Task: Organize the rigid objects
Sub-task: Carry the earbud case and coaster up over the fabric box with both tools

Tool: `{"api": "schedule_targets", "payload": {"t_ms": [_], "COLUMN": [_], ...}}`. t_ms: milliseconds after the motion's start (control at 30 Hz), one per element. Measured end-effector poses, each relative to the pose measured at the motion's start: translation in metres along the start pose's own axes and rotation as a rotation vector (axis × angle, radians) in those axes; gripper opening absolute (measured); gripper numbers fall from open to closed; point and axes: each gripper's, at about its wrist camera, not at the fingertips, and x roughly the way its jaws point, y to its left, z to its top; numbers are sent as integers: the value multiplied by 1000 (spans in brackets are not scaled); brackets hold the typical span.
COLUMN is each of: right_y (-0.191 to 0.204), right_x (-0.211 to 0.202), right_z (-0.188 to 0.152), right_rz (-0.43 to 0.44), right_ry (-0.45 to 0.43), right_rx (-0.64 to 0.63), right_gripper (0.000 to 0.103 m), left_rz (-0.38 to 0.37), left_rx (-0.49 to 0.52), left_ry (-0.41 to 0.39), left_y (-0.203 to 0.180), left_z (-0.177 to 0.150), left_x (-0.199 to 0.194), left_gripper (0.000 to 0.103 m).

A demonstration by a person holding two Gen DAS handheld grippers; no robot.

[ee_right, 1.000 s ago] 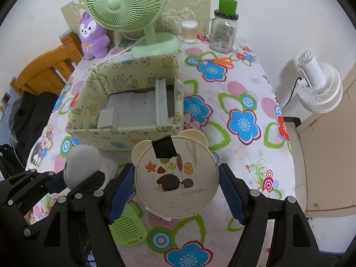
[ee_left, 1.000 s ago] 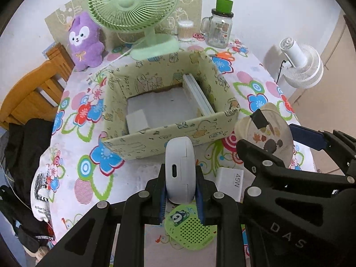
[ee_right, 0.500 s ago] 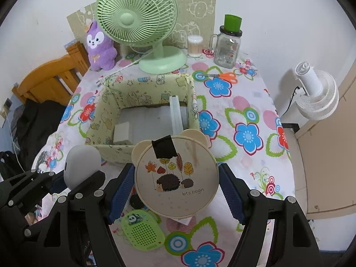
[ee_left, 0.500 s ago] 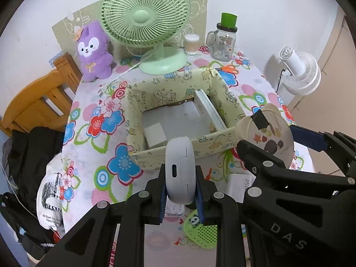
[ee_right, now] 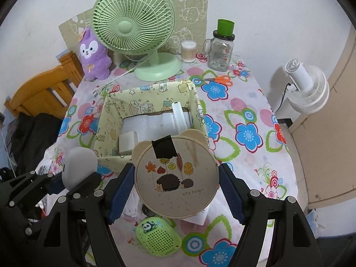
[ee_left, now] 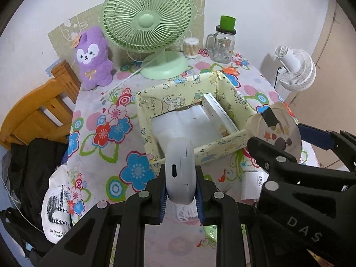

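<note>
Gripping a white case (ee_left: 180, 169) edge-up, the left tongs (ee_left: 180, 197) hang beside the right tongs (ee_right: 175, 192), which clamp a round tin (ee_right: 176, 178), both above the flowered desk (ee_right: 244, 115) just short of the open yellow box (ee_right: 111, 115).

A plain white wall (ee_right: 255, 11) backs a table under a flowered tablecloth (ee_right: 247, 120). To one side stands a wooden chair (ee_left: 37, 115) draped with dark clothing (ee_left: 33, 166); on the other, a white floor fan (ee_right: 308, 89) beside a beige door (ee_right: 333, 133).
</note>
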Motion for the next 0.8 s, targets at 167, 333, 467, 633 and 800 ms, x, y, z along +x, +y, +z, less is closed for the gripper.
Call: {"api": "schedule_targets", "payload": {"t_ms": [167,333,467,633,800], "right_y": [4,5,3,2,1], "right_x": [-1,4,10,18,28], "right_z": [4,11,18,33,46], "right_rz": [-2,11,25,48,66], "right_ry": [0,7,16,21,25], "right_rx": [-1,-16,-31,-57,-71], "right_gripper": [77,77,77,77,77], "left_rz": [-4,0,4,24,40], "left_rx": [-3,-14,-39,-65,-76], "left_ry": [-5,-1,5,6,9], "left_y": [3,1,1,3,4], "left_z": [3,8,15,26,36], "left_x": [-1,3,6,12,19], "left_gripper": [21,21,21,21,21]}}
